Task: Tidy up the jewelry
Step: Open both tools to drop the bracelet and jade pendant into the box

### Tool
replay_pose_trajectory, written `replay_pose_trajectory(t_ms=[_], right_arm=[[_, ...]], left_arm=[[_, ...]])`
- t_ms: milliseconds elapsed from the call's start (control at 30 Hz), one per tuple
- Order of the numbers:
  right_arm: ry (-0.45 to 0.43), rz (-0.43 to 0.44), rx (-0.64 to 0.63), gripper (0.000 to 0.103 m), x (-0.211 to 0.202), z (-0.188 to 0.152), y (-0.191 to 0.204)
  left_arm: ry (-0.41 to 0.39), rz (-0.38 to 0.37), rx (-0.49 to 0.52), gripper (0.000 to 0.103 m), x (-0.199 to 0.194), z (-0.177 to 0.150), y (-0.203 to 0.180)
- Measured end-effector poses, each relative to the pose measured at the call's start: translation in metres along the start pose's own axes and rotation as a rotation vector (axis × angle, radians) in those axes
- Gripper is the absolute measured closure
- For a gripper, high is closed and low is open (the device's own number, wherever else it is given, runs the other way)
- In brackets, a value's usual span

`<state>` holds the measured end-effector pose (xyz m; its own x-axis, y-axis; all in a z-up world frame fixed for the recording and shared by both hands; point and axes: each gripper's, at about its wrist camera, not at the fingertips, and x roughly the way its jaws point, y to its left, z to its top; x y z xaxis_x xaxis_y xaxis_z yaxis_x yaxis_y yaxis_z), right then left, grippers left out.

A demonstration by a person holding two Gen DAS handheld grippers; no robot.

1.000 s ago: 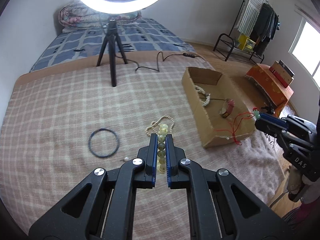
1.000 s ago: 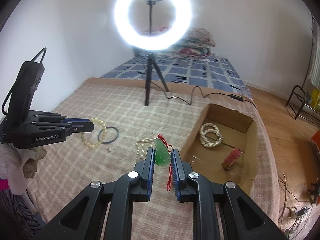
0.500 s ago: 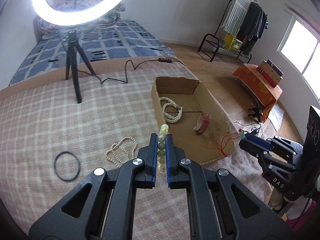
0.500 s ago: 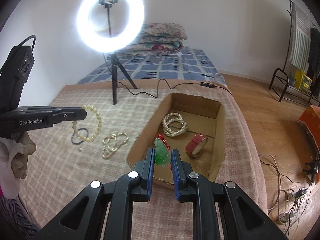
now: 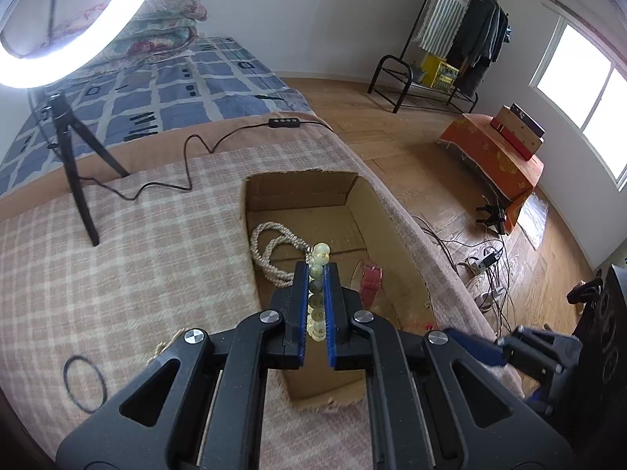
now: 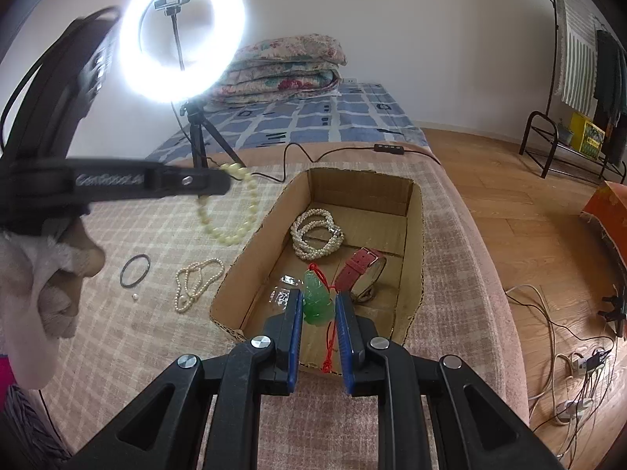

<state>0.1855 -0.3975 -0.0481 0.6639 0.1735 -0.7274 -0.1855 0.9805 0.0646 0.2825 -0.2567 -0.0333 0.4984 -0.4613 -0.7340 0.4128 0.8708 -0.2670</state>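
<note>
Two hand-held grippers work over a bed covered with a pink checked blanket (image 6: 117, 352), where an open cardboard box (image 6: 415, 235) sits near the right edge. The left gripper (image 5: 316, 270) is closed on a bracelet of pale yellow-green beads (image 5: 318, 270), pinching several beads in a row between its blue pads; in the right wrist view the rest of the bracelet (image 6: 231, 211) hangs in a loop, just beside the box's left wall and not yet over the opening. The right gripper (image 6: 319, 305) is closed on a green carved pendant (image 6: 316, 301) with a red cord (image 6: 331, 337) dangling below, held above the near end of the box. Inside the box lie a coiled white bead necklace (image 6: 315, 233), a red-strapped watch (image 6: 362, 270) and a small clear wrapper (image 6: 284, 286). On the blanket, outside the box, remain a pearl necklace (image 6: 196, 282), a black ring-shaped bangle (image 6: 135, 270) and one tiny loose bead (image 6: 135, 297). To do this step well, it seems best to lower the pendant over bare cardboard near the front, clear of the watch, and let the cord fall inside before opening. The bracelet should probably be carried fully past the box wall so its loop does not snag the rim.
</note>
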Motion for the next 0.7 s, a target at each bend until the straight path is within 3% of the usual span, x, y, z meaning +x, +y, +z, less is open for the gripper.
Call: replay_pose_trajectory(t_ms=[600,700], right_arm=[[0.065,0.053,0.015,0.087,0.036,-0.002,-0.001],[0.057,0.051,0.018,0.08,0.036,0.0,0.0]], left_arm=[[0.075,-0.005,0.001,0.098,0.078,0.034,-0.014],[0.072,0.0,0.012,0.098,0.08,0.036,-0.016]])
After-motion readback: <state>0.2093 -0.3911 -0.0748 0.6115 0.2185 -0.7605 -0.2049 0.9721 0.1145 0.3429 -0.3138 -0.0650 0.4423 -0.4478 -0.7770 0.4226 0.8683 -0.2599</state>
